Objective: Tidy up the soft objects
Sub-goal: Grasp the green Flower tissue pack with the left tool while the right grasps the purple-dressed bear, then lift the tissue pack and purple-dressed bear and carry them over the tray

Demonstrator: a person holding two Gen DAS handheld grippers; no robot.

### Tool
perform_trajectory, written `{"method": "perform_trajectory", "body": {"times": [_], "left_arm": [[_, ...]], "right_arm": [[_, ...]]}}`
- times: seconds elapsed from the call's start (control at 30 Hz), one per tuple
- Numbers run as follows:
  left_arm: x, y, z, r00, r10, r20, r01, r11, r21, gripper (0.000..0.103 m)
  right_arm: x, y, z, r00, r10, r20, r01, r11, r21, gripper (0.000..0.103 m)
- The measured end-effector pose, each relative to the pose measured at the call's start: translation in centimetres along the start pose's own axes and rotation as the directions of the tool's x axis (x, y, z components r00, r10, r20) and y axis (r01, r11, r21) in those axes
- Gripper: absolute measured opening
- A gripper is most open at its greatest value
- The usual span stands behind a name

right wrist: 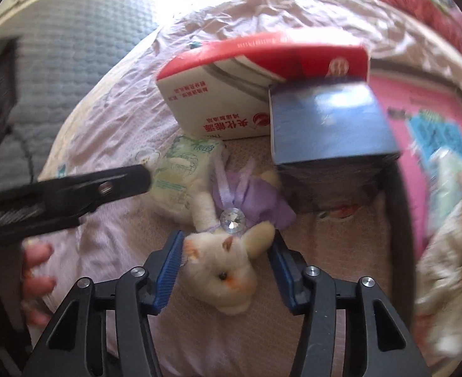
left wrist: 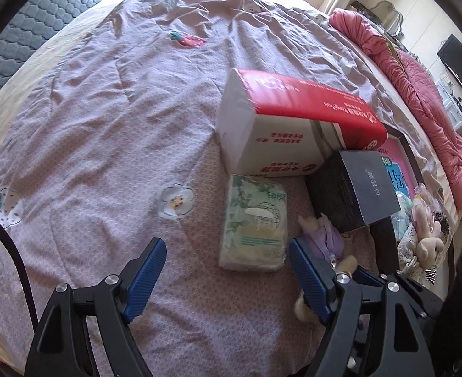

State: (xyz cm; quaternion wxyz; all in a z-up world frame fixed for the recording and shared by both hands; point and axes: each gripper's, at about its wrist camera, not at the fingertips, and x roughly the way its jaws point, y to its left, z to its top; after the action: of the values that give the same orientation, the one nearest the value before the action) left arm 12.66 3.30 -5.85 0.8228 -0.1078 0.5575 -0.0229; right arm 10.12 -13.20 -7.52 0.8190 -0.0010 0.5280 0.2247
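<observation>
Straddling the head of a small white plush toy (right wrist: pixel 221 270) in a purple dress, the right claw (right wrist: pixel 226 270) stands wide, its blue pads on either side of the head; whether they touch the fur cannot be told. The toy lies on its back on the bed's pink patterned quilt (right wrist: pixel 111 229), its body stretching away from the claw toward a dark box (right wrist: pixel 331 125). A clear gem sits at its neck, just ahead of the pads. Ahead and left of this claw, touching the toy's side, lies a green-printed tissue pack (right wrist: pixel 180 176), and beyond it stands a red and white carton (right wrist: pixel 227 94) with the dark box leaning against it. The left claw (left wrist: pixel 226 270) is also spread wide and holds nothing, hovering above the quilt (left wrist: pixel 105 125). The tissue pack (left wrist: pixel 254 223) lies just ahead of it, between the lines of its two fingers, and the plush toy (left wrist: pixel 325 238) is partly hidden behind its right finger. Far to the right of both claws, more plush toys (left wrist: pixel 429 235) sit in a dark-rimmed tray (left wrist: pixel 385 235).
</observation>
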Motion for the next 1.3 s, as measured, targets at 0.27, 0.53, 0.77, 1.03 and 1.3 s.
{"method": "perform_trajectory", "body": {"times": [0.27,0.53,0.77,1.03,1.3], "left_arm": [[3.1,-2.3,0.2,0.998,0.018,-0.054,-0.015,0.999,0.048,0.080],[4.9,-2.6,0.8,0.996,0.042,-0.077,-0.039,0.998,0.041,0.080],[5.7,-2.9,1.4,0.996,0.062,-0.068,-0.059,0.997,0.041,0.079],[5.1,-2.9,0.8,0.996,0.070,-0.053,-0.068,0.997,0.048,0.049],[1.1,-2.4,-1.0,1.000,0.020,0.012,-0.020,1.000,0.013,0.046]], "right_arm": [[-0.2,0.1,-1.6,0.995,-0.088,-0.037,0.083,0.987,-0.134,0.048],[2.7,-0.7,-1.1,0.991,-0.051,-0.120,0.037,0.992,-0.119,0.060],[2.8,-0.6,-1.0,0.994,-0.045,-0.098,0.028,0.986,-0.165,0.050],[1.0,-0.8,-1.7,0.996,-0.005,-0.094,-0.010,0.988,-0.156,0.049],[-1.9,-1.2,-1.3,0.998,0.044,-0.053,-0.051,0.989,-0.142,0.049]]}}
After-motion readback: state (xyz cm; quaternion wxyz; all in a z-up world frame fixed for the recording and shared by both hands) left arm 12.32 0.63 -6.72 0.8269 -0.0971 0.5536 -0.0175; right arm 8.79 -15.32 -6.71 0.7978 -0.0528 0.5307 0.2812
